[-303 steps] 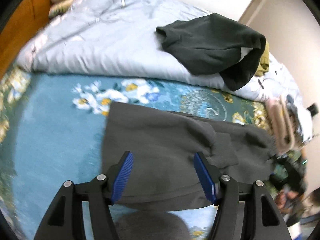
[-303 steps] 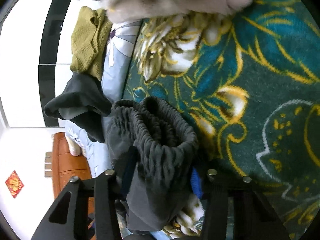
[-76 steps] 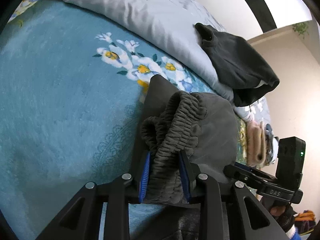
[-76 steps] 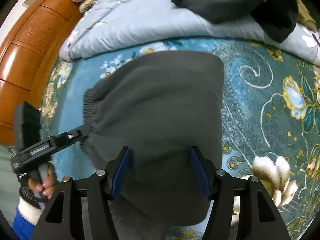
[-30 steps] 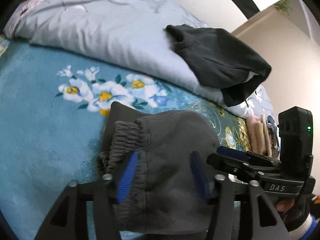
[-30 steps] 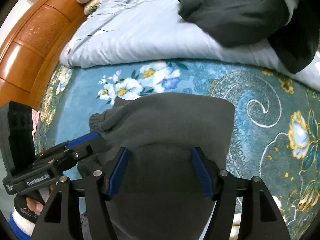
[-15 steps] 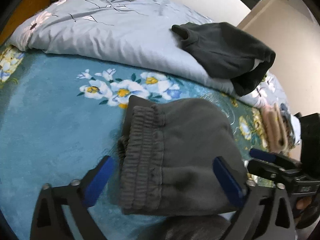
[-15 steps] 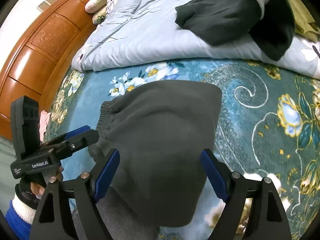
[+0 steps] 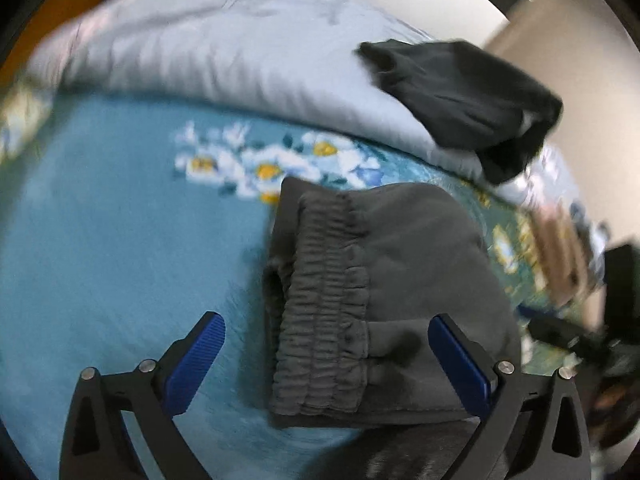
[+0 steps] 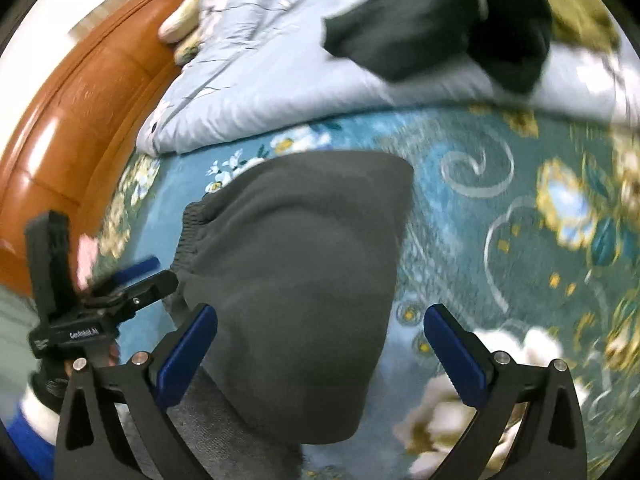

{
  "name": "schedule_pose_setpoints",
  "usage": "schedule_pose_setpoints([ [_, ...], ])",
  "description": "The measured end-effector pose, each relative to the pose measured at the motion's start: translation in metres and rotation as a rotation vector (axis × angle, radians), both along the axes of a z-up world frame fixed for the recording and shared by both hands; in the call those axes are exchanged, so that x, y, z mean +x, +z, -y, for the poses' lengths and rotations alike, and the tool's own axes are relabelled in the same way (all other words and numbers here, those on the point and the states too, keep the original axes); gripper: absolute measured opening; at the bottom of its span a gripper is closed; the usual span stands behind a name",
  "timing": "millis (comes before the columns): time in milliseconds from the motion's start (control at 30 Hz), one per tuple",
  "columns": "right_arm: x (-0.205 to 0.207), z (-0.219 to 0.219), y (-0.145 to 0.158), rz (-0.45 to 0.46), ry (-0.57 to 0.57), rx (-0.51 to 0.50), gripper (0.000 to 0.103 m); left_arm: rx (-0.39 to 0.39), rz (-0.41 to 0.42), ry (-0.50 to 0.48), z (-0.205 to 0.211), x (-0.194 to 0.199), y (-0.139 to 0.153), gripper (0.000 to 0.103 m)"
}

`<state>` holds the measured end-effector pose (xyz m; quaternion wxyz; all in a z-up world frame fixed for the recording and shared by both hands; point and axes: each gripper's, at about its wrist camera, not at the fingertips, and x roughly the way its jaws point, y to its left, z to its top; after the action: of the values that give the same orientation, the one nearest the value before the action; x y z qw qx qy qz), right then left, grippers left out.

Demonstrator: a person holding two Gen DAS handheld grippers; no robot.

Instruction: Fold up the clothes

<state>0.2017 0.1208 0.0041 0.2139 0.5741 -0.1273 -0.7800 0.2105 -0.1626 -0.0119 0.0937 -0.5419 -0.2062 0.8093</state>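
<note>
Grey trousers (image 9: 384, 280) now lie folded compact on the bed (image 9: 100, 240). You have released both: left tongs (image 9: 326, 364) and right tongs (image 10: 320, 350) spread wide, holding nothing.

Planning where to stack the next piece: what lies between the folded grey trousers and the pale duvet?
Only bare blanket with a white flower print separates the grey trousers from the duvet, seen in the left wrist view.

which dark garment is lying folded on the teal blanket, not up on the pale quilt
The grey pants with the ribbed elastic waistband, folded flat on the teal floral blanket. The black garment lies heaped on the pale quilt behind.
</note>
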Motion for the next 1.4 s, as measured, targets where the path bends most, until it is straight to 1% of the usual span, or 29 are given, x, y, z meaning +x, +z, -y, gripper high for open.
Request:
schedule_pose_setpoints([
  [100, -0.002, -0.004, -0.011, 0.035, 0.003, -0.048, 0.103, 0.124, 0.044, 0.011, 0.009, -0.001, -0.015, 0.103],
  [233, -0.008, -0.007, -0.026, 0.084, 0.007, -0.128, 0.103, 0.232, 0.097, 0.036, 0.017, -0.006, -0.035, 0.103],
  [267, -0.010, -0.007, -0.031, 0.101, 0.007, -0.149, 0.103, 0.280, 0.119, 0.046, 0.020, -0.009, -0.041, 0.103],
  [367, -0.017, -0.009, -0.043, 0.145, 0.006, -0.211, 0.103, 0.344, 0.173, 0.063, 0.024, -0.016, -0.055, 0.103],
  [467, -0.023, -0.012, -0.054, 0.179, 0.005, -0.273, 0.103, 0.393, 0.194, 0.036, 0.023, -0.023, -0.064, 0.103],
  [533, -0.026, -0.013, -0.061, 0.202, 0.005, -0.313, 0.103, 0.405, 0.206, 0.018, 0.021, -0.027, -0.070, 0.103],
  [667, -0.031, -0.014, -0.074, 0.235, 0.015, -0.385, 0.102, 0.418, 0.197, -0.011, 0.018, -0.030, -0.074, 0.103],
  [733, -0.033, -0.013, -0.081, 0.249, 0.010, -0.423, 0.096, 0.428, 0.192, -0.025, 0.018, -0.029, -0.076, 0.103],
  [767, -0.034, -0.012, -0.084, 0.254, 0.008, -0.439, 0.096, 0.432, 0.189, -0.032, 0.017, -0.028, -0.076, 0.103],
  [867, -0.036, -0.008, -0.087, 0.262, 0.008, -0.459, 0.096, 0.451, 0.187, -0.054, 0.016, -0.029, -0.077, 0.103],
  [933, -0.037, -0.008, -0.087, 0.265, 0.003, -0.467, 0.093, 0.465, 0.183, -0.060, 0.013, -0.030, -0.076, 0.102],
  [1000, -0.038, -0.008, -0.087, 0.265, 0.004, -0.468, 0.091, 0.480, 0.179, -0.067, 0.009, -0.031, -0.075, 0.095],
  [1033, -0.038, -0.007, -0.086, 0.263, 0.006, -0.468, 0.091, 0.485, 0.178, -0.069, 0.007, -0.032, -0.074, 0.093],
  [1167, -0.041, -0.003, -0.084, 0.256, 0.014, -0.466, 0.090, 0.472, 0.180, -0.069, -0.001, -0.039, -0.073, 0.093],
  [1267, -0.041, -0.006, -0.088, 0.255, 0.005, -0.470, 0.090, 0.461, 0.181, -0.069, -0.008, -0.044, -0.073, 0.093],
  [1333, -0.043, -0.005, -0.089, 0.260, -0.012, -0.468, 0.090, 0.423, 0.181, -0.078, -0.017, -0.047, -0.069, 0.092],
  [1367, -0.042, -0.005, -0.088, 0.262, -0.020, -0.464, 0.090, 0.407, 0.180, -0.080, -0.021, -0.047, -0.067, 0.090],
  [1400, -0.042, -0.006, -0.087, 0.263, -0.028, -0.460, 0.087, 0.401, 0.174, -0.078, -0.022, -0.046, -0.063, 0.088],
])
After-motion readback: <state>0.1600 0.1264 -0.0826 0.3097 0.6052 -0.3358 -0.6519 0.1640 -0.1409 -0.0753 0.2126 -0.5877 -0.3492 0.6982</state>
